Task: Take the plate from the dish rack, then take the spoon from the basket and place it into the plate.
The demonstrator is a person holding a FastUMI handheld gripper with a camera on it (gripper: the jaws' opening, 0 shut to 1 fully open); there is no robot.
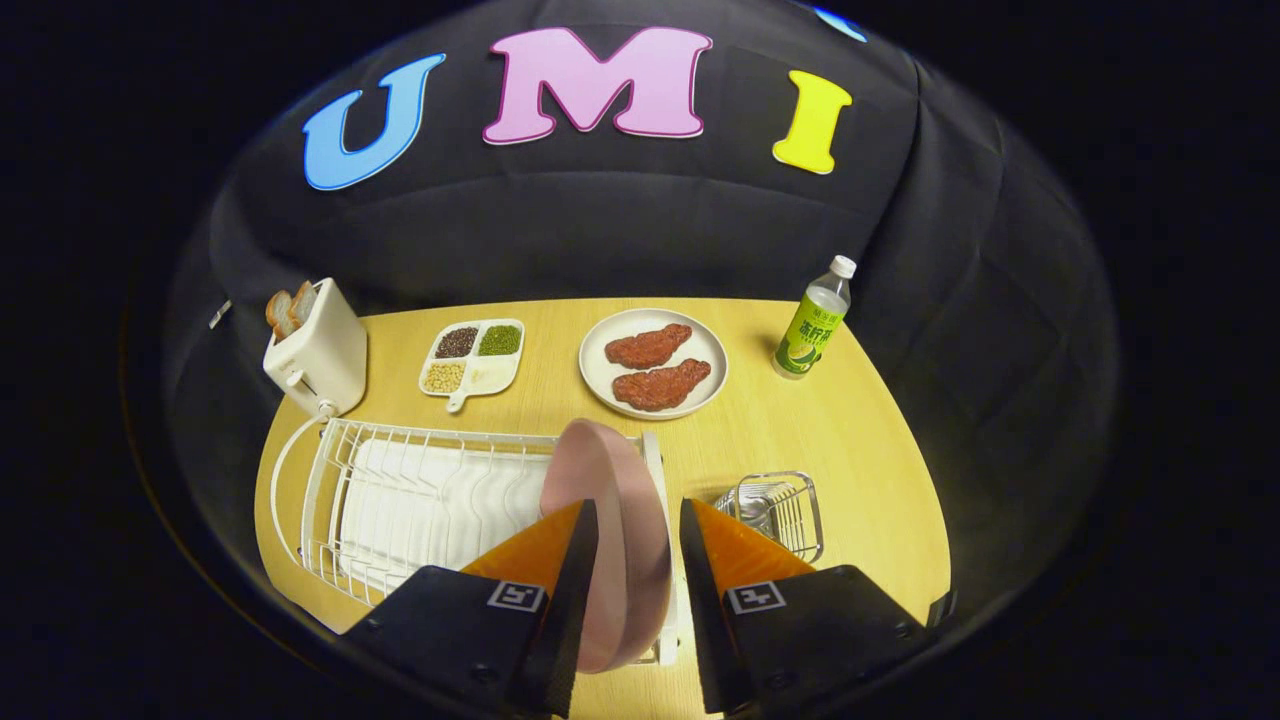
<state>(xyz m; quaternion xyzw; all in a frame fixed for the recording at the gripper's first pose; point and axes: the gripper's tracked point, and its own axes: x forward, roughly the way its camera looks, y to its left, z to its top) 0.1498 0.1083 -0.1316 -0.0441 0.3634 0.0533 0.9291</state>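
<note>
A pink plate (605, 465) stands on edge at the right end of the white wire dish rack (322, 470). My gripper (637, 508) straddles the plate's upper rim, one finger on each side. The left finger lies close against the plate's face, and a thin gap shows between the plate's back and the right finger, so the gripper is open. Just right of the rack, beyond the right finger, sits a small wire basket (795, 500) with a shiny metal piece, apparently the spoon (755, 510), inside; the finger hides part of it.
A white toaster (318, 350) with bread stands at the table's back left. Beyond the rack lie a divided dish of beans (472, 355) and a white plate with two meat pieces (653, 363). A green bottle (812, 325) stands at the back right.
</note>
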